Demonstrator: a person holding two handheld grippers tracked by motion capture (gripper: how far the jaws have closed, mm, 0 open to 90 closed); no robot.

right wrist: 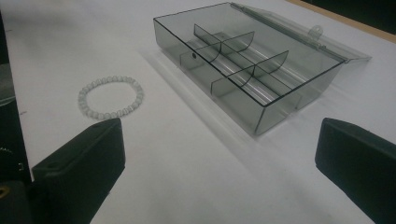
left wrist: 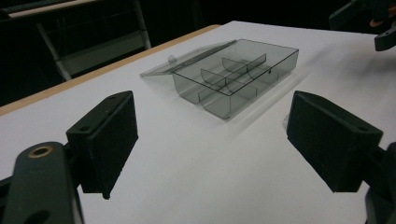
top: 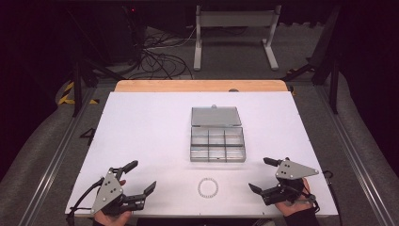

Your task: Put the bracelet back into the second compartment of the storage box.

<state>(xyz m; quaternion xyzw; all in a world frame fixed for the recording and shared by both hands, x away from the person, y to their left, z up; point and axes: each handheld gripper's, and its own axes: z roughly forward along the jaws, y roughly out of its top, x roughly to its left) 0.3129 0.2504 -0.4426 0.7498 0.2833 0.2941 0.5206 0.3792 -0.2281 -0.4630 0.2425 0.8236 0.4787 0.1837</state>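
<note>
Tongs in the left hand, the left gripper (top: 139, 178), sit near the table's (top: 141, 122) front left corner with jaws spread wide and nothing between them, bare white surface stretching ahead. Near the front edge at centre lies a bead bracelet (top: 208, 187), and beyond it, mid-table, a clear divided box (top: 217, 143) with its lid (top: 215, 116) folded back flat. Near the front right corner the right gripper (top: 259, 174) is likewise wide open and empty, well apart from the box.

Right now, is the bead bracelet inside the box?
No, the bracelet lies on the white table beside the open box.
</note>
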